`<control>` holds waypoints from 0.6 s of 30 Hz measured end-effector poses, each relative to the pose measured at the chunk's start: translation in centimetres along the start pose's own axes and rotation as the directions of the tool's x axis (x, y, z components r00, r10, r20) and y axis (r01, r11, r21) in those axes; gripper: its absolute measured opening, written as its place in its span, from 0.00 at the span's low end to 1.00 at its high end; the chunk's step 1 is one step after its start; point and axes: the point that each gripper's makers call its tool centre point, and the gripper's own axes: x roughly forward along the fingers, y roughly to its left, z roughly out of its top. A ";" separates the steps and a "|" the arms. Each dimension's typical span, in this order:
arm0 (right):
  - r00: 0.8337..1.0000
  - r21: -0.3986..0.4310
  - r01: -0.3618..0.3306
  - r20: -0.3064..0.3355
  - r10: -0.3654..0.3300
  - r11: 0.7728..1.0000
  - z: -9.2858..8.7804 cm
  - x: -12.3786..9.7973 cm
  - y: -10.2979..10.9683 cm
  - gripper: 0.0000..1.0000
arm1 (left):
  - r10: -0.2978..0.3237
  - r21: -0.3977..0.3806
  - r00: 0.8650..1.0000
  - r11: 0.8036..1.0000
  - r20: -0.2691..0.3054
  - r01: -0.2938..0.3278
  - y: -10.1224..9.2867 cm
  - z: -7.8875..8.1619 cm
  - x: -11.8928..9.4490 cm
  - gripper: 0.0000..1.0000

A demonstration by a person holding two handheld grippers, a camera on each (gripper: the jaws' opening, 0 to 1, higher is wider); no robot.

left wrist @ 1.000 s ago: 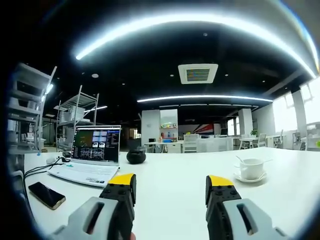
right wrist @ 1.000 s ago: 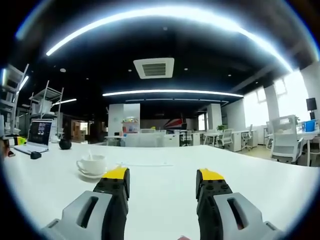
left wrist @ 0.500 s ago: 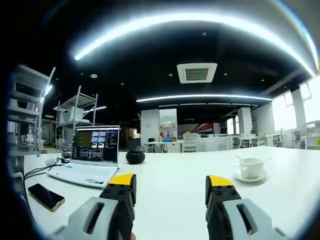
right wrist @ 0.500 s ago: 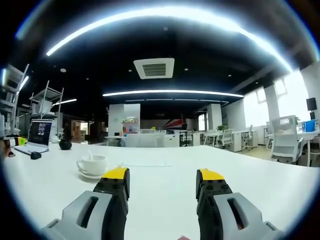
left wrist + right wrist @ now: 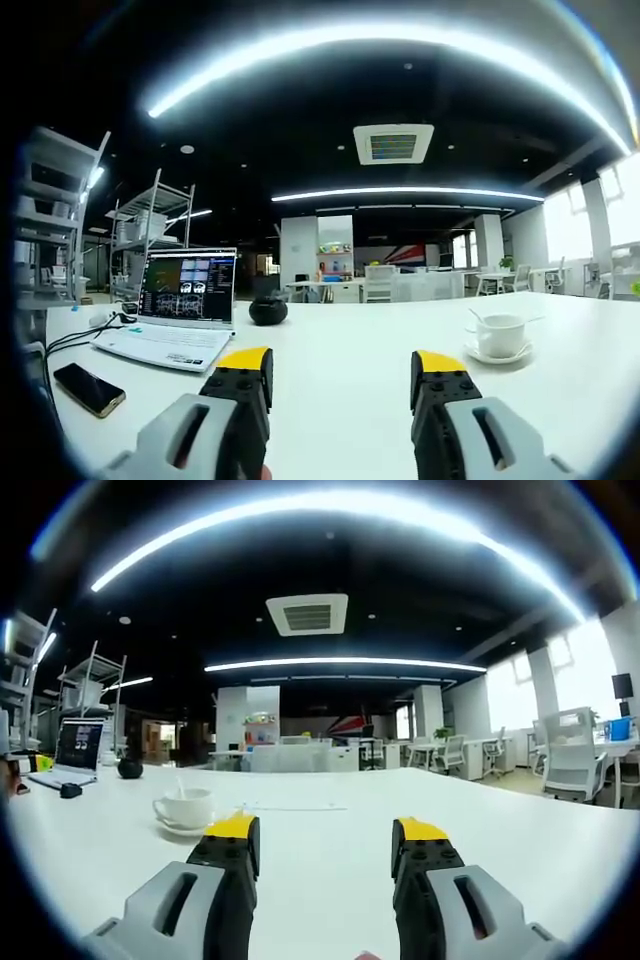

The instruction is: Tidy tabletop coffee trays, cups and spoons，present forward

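Observation:
A white coffee cup [image 5: 502, 335] with a spoon in it stands on a white saucer [image 5: 500, 355] on the white table, right of centre in the left gripper view. The same cup [image 5: 184, 808] and its saucer [image 5: 180, 829] sit left of centre in the right gripper view. My left gripper [image 5: 342, 372] is open low over the table, with nothing between its yellow-tipped jaws, and the cup lies ahead to its right. Over the near table my right gripper [image 5: 326, 841] is open too, holding nothing, the cup ahead just left of its left jaw.
An open laptop [image 5: 178, 310] sits at the table's left, with a black phone [image 5: 89, 388] in front of it and cables beside. A small black round object [image 5: 268, 311] lies behind. Metal shelving [image 5: 150, 240] stands at far left. Office desks and chairs [image 5: 570, 765] fill the background.
The left gripper view has shifted very slightly, so the laptop and phone sit a touch further left. The cup and both grippers' jaws stay as they were.

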 end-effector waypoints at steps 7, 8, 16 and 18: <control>1.000 0.001 -0.001 0.002 0.001 1.000 0.0 0.2 0.3 0.53 | 0.006 -0.003 1.000 1.000 0.007 -0.006 0.2 0.3 0.1 0.56; 1.000 0.001 -0.001 0.003 0.001 1.000 0.0 0.2 0.3 0.53 | 0.007 -0.005 1.000 1.000 0.007 -0.007 0.2 0.3 0.1 0.56; 1.000 0.003 0.009 -0.001 -0.009 1.000 -0.2 0.0 -0.2 0.53 | 0.005 -0.008 1.000 1.000 0.003 -0.005 0.1 0.1 0.2 0.56; 1.000 0.003 0.011 -0.002 -0.011 1.000 -0.2 0.0 -0.3 0.53 | 0.006 -0.008 1.000 1.000 0.003 -0.006 0.0 0.1 0.2 0.56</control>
